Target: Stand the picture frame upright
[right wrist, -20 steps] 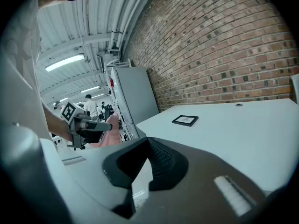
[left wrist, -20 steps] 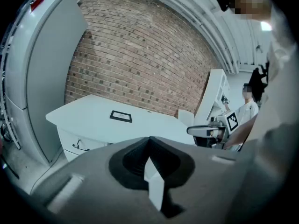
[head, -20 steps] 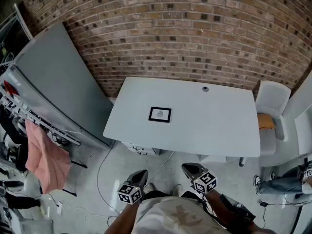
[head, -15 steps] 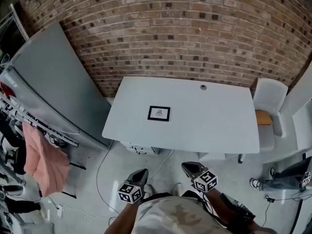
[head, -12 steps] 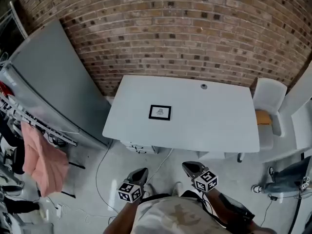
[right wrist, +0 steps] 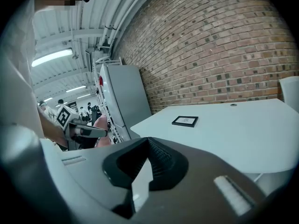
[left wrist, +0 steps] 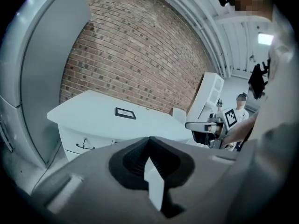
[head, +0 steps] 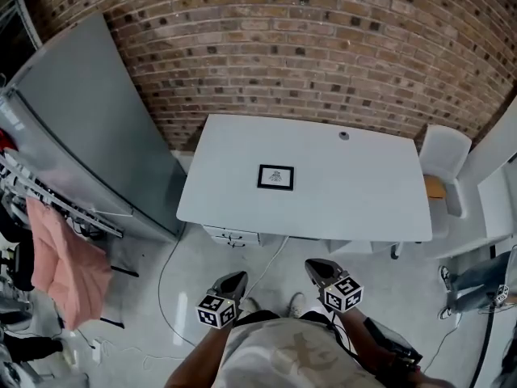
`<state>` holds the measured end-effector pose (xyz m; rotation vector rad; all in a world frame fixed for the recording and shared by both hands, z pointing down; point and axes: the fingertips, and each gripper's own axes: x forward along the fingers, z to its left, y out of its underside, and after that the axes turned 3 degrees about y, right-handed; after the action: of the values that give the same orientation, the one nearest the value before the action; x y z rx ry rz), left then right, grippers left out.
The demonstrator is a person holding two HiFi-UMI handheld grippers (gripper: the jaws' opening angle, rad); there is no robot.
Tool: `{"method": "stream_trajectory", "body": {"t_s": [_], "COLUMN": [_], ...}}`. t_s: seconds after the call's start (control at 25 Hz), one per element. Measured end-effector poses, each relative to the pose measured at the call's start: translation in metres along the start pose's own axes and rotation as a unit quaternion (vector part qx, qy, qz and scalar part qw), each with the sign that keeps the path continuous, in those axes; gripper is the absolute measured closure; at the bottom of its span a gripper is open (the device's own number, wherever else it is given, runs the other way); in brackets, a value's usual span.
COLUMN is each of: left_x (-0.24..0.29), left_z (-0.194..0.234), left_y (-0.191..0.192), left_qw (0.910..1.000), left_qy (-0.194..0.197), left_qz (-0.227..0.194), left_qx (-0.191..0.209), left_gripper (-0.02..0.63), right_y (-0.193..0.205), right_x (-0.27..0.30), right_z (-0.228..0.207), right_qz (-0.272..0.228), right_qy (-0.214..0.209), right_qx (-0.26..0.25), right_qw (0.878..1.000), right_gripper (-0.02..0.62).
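Holds left claw [head: 237, 278] and right claw [head: 313, 265] pressed fully together, empty, low in front of the body and well short of the bench [head: 363, 204]. Finds the picture frame [head: 275, 177] lying flat, face up, near the middle of the white benchtop, a little toward its left half, well apart from a small round fitting [head: 344, 135] by the far edge. Reads as the approach step: no contact, frame not yet raised. Calls next, probably, for stepping forward, parting the jaws, catching one frame edge to tip it up, steadying with the other claw. Cannot confirm any back stand from here.
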<state>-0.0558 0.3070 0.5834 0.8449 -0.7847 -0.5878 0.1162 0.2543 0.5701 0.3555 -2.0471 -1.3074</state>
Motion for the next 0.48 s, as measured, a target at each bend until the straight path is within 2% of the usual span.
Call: {"method": "stream_trajectory", "body": {"t_s": [0.48], "left_x": [-0.029], "left_z": [0.037], "left_y": [-0.003], "left_qw": [0.9984], "left_qy": [0.054], "left_qz": [0.012], "left_qx": [0.012], "left_gripper": [0.603], "right_y": [0.0], "right_x": [0.013], "right_z": [0.028], "right_qz": [-0.012], "right_qy": [0.084], "right_qx": [0.025], "right_qw": [0.996], "right_gripper": [0.588]}}
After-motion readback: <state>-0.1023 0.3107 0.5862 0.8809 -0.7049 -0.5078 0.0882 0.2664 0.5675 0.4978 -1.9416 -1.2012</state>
